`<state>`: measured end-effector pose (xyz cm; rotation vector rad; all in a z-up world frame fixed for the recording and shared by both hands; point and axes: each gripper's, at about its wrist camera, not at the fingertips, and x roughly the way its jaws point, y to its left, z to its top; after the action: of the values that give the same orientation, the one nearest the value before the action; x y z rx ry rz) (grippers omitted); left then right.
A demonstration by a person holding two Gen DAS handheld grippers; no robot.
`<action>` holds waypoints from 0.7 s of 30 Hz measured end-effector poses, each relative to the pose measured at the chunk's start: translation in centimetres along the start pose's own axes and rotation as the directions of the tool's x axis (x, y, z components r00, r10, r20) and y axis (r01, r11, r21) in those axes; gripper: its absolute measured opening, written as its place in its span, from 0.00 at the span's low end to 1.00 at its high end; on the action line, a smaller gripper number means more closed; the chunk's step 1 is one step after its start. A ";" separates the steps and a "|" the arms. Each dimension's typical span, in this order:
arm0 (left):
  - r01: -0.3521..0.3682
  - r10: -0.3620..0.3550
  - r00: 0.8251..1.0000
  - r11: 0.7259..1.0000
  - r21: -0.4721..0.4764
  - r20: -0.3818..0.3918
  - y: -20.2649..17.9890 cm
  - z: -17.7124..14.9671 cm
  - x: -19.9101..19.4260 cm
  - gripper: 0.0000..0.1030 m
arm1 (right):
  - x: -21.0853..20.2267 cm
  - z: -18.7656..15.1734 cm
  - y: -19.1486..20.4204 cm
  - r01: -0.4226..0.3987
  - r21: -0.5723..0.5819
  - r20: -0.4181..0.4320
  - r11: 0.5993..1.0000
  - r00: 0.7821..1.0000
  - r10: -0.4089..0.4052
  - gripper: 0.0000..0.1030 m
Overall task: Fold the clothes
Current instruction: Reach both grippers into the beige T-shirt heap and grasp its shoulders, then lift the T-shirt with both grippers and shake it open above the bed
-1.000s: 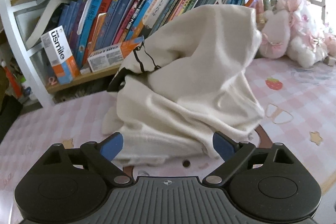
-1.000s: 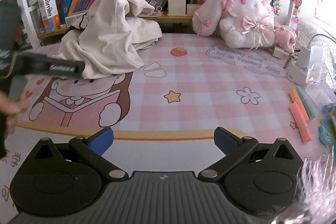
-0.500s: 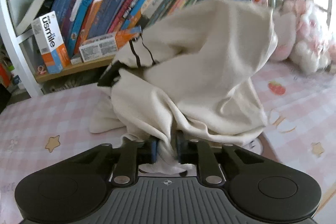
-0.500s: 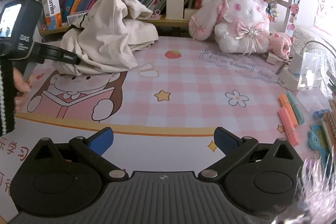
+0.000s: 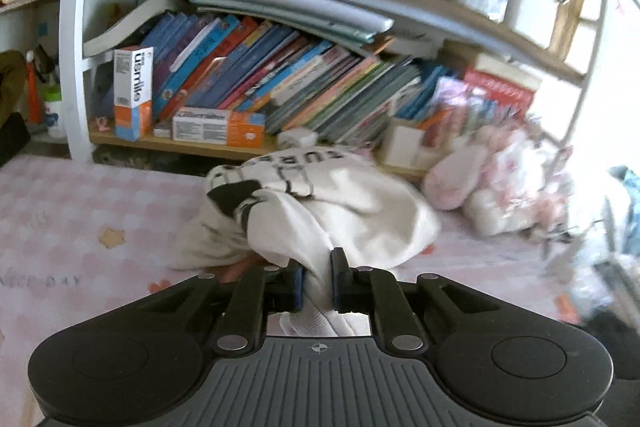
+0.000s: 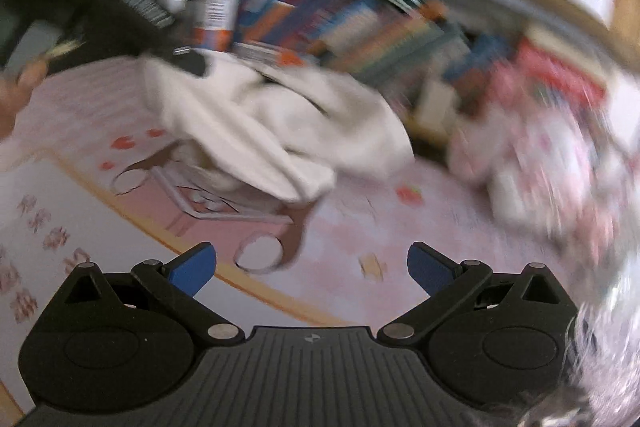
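While the right wrist view is badly smeared, the left one is fairly sharp.
Left gripper (image 5: 316, 281): jaws have just been closing and now pinch a bunched fold of the cream garment (image 5: 340, 211) between the pads.
Garment: heaped on the pink checked mat (image 5: 80, 211), in front of the bookshelf (image 5: 280, 87) (black lettering and a dark patch show on its upper folds); one strand runs down into the left jaws.
Right gripper (image 6: 312, 267): blue-tipped fingers (image 6: 192, 267) spread wide, nothing between them, over the mat's cartoon print (image 6: 224, 203), apart from the garment (image 6: 280, 131).
Plush toy (image 5: 500, 195): pink and white, right of the heap, by the shelf.
Person's hand (image 6: 16, 95): at the far left edge, blurred.
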<state>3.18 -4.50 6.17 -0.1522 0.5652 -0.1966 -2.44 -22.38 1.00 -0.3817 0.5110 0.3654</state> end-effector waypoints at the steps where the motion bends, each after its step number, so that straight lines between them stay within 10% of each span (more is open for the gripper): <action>1: 0.015 -0.015 1.000 1.000 -0.008 0.004 -0.4 -0.1 -0.6 0.12 | 0.1 0.2 0.5 -0.010 -0.062 0.024 0.998 1.000 0.012 1.00; 9: 0.108 -0.107 0.994 0.993 -0.041 0.023 -3.1 -1.0 -4.2 0.12 | 0.8 -0.1 2.3 -0.028 -0.368 0.130 0.929 0.988 0.081 0.95; 11: 0.093 -0.093 0.996 0.996 -0.002 0.013 -3.5 -1.3 -4.5 0.12 | 1.1 -0.5 2.2 -0.034 -0.395 0.125 0.918 0.988 0.090 0.67; 13: 0.056 -0.056 0.998 0.998 0.033 -0.004 -3.7 -1.7 -4.5 0.14 | 1.4 -0.7 1.9 -0.043 -0.411 0.111 0.911 0.989 0.096 0.13; 16: 0.004 -0.001 1.000 0.996 0.087 -0.030 -3.7 -2.5 -4.6 0.23 | 1.2 -0.2 0.7 -0.056 -0.373 0.109 0.926 0.989 0.103 0.05; 21: -0.039 0.046 0.998 0.983 0.180 -0.035 -3.8 -5.4 -4.6 0.78 | 0.2 1.0 -1.4 0.009 -0.351 0.160 0.936 0.986 0.051 0.04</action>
<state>-4.11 -7.67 4.78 0.0390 0.5857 -0.2087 -1.26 -23.10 2.09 -0.6856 0.2833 0.5071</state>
